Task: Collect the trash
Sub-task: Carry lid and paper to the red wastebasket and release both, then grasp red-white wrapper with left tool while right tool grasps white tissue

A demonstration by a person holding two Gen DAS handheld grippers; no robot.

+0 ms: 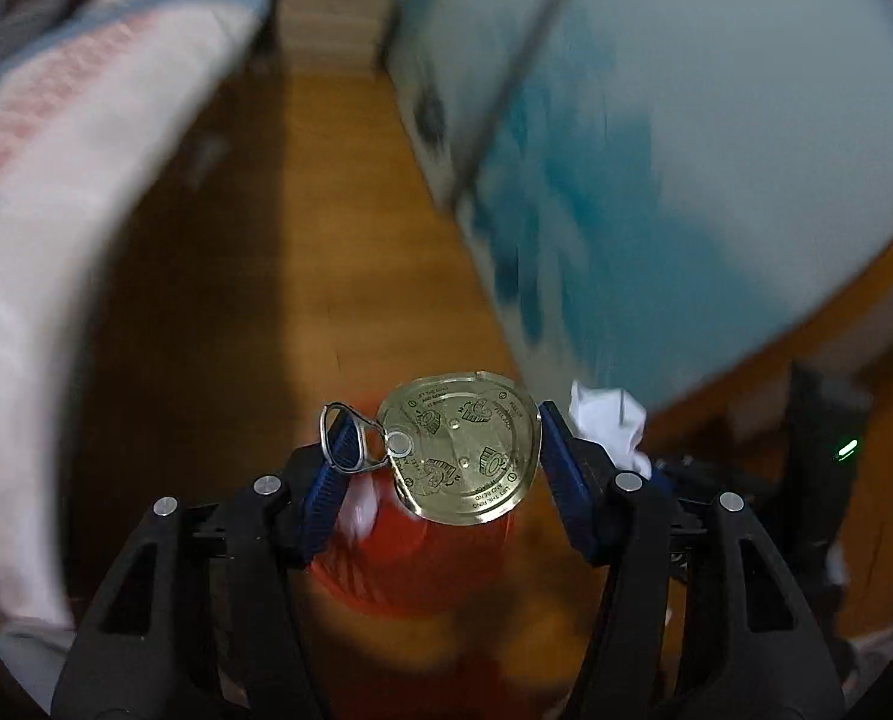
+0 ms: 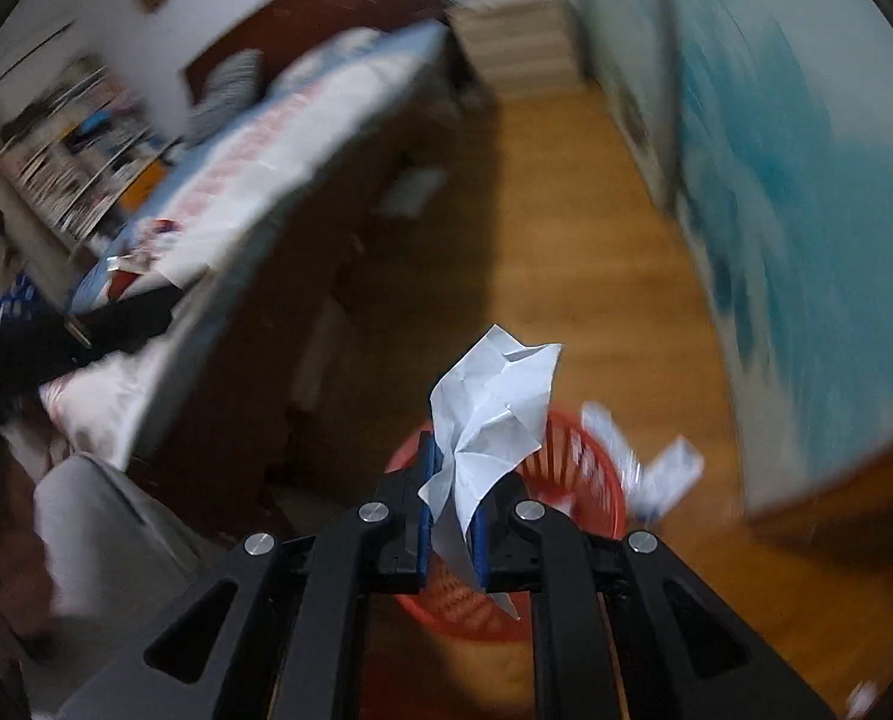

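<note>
In the left wrist view a gold tin-can lid (image 1: 461, 447) with its pull ring (image 1: 347, 438) sits between the blue pads of my left gripper (image 1: 446, 450). The jaws are spread wide; the ring hooks over the left fingertip and the lid's far edge touches the right pad. A red slatted trash basket (image 1: 422, 564) is directly below it. In the right wrist view my right gripper (image 2: 452, 498) is shut on a crumpled white paper (image 2: 494, 408), held above the same red basket (image 2: 590, 480). That paper also shows in the left wrist view (image 1: 611, 426), just to the right.
A bed with a white and pink cover (image 2: 278, 138) fills the left side. A teal-patterned wardrobe door (image 2: 806, 228) stands on the right. Wooden floor (image 2: 566, 192) runs between them to a pale drawer unit (image 2: 518, 48). White scraps (image 2: 668, 468) lie beside the basket.
</note>
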